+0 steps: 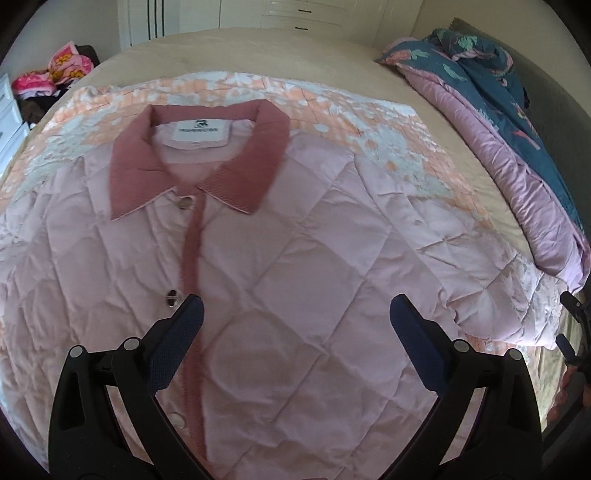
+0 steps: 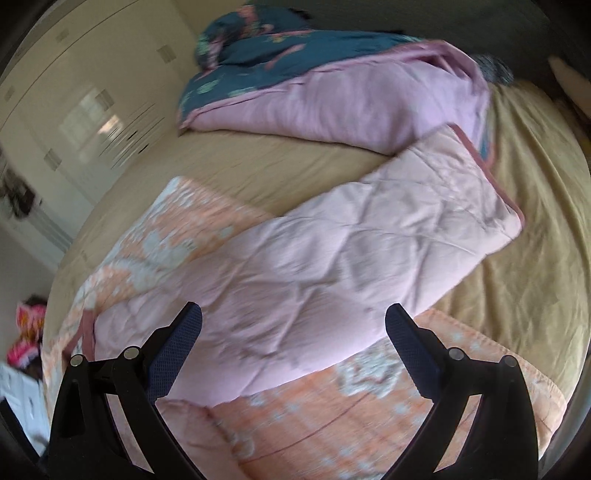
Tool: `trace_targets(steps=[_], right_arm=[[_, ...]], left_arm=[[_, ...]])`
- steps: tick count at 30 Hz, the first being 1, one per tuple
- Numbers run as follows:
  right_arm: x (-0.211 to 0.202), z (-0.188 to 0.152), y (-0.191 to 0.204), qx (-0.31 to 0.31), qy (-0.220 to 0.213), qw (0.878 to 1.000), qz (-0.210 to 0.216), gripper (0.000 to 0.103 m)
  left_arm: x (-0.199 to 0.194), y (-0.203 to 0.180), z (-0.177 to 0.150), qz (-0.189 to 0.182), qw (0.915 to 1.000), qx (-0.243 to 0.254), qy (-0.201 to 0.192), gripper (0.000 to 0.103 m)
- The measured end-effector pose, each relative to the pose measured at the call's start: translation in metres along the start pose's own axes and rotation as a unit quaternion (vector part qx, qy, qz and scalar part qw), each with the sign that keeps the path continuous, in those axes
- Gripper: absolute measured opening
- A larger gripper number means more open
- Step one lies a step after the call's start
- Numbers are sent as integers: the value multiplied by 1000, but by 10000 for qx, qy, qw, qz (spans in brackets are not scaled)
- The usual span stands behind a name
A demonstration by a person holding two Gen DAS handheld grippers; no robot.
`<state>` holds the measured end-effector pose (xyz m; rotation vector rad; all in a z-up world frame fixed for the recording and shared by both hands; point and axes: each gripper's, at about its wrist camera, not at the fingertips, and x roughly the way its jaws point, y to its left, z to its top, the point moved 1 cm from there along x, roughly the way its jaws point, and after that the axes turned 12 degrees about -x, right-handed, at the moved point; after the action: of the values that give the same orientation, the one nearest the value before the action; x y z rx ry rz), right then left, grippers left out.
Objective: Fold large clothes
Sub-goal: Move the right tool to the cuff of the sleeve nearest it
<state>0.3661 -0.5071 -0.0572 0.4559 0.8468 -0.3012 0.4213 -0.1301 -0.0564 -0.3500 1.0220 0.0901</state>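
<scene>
A pale pink quilted jacket (image 1: 303,251) with a dusty-rose collar (image 1: 207,155) and snap placket lies face up and buttoned on a peach floral blanket (image 1: 332,107). My left gripper (image 1: 295,310) hovers open over the jacket's chest, just right of the placket, nothing between its fingers. In the right wrist view one sleeve (image 2: 351,243) stretches out to the upper right, its rose-trimmed cuff (image 2: 491,173) resting on the tan sheet. My right gripper (image 2: 293,317) stands open above that sleeve near the shoulder, holding nothing.
A rumpled teal-and-lilac duvet (image 1: 517,140) (image 2: 332,88) is heaped along the bed's right side, close to the cuff. The tan bedsheet (image 2: 535,258) shows around the blanket. White wardrobes (image 1: 295,14) stand behind; pink clothes (image 1: 55,74) sit on a dresser at left.
</scene>
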Motion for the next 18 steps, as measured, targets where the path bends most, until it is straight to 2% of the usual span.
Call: trace_targets(steps=[6,12,14,18], right_arm=[[15,4,-43,691,128,9974,-129,99],[36,6,-85,1424,325,9890,-236,99],[45,6,-98,1682,368,9848,-248,99],[68,-1,-124,2293,445,9723,14,99]], left_arm=[[7,-13,-2,110,9999,98,44,95],[10,-16,-2,212,9997,96,43,95],[11,-14,0,231,9997,82,45,95],[8,-9,2,276,9996,62,35,95]])
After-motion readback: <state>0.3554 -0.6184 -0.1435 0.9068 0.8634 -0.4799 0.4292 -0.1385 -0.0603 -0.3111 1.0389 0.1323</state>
